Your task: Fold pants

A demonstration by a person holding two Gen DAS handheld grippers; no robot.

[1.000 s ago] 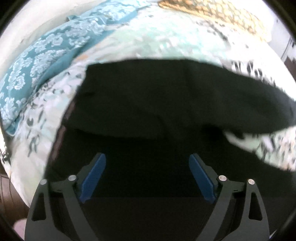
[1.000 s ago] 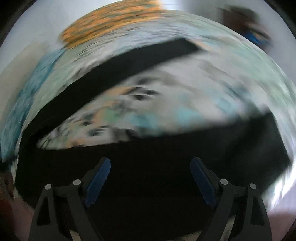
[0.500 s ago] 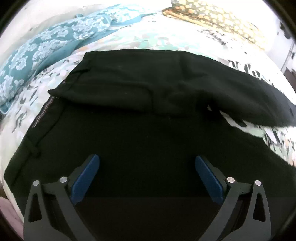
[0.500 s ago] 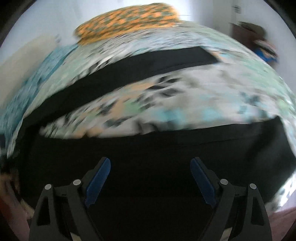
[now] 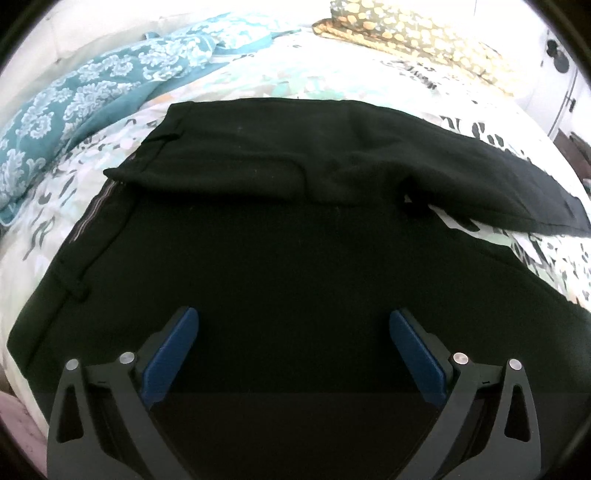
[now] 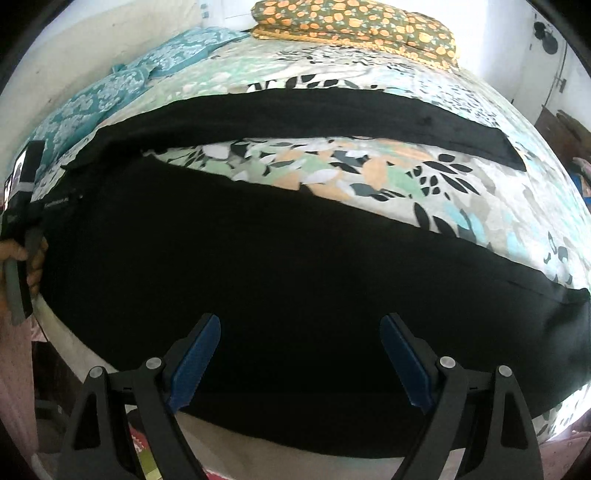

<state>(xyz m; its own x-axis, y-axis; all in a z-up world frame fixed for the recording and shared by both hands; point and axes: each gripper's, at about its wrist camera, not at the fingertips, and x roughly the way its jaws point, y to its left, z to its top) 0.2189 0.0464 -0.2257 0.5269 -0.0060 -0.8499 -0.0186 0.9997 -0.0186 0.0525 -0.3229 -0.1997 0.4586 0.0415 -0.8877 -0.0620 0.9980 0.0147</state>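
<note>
Black pants (image 5: 280,236) lie spread on a floral bedsheet (image 5: 258,74). In the left wrist view the waistband runs down the left side and part of the top is turned over on itself. My left gripper (image 5: 293,349) hovers open above the seat area, nothing between its blue pads (image 5: 170,354). In the right wrist view the two legs of the pants (image 6: 258,266) fan apart with sheet (image 6: 332,173) showing between them. My right gripper (image 6: 299,354) stands open over the near leg, holding nothing. At that view's left edge a hand (image 6: 33,258) holds the other gripper's body.
A teal patterned blanket (image 5: 74,107) lies bunched at the far left of the bed. An orange-dotted pillow (image 6: 354,26) sits at the head. The bed's near edge (image 6: 258,458) runs just beneath the right gripper. A wall and dark furniture (image 6: 557,129) stand at the right.
The left gripper's jaws widened and it drew back from the pants, which settled flat. The right gripper swung sideways along the near leg; its blurred view has steadied.
</note>
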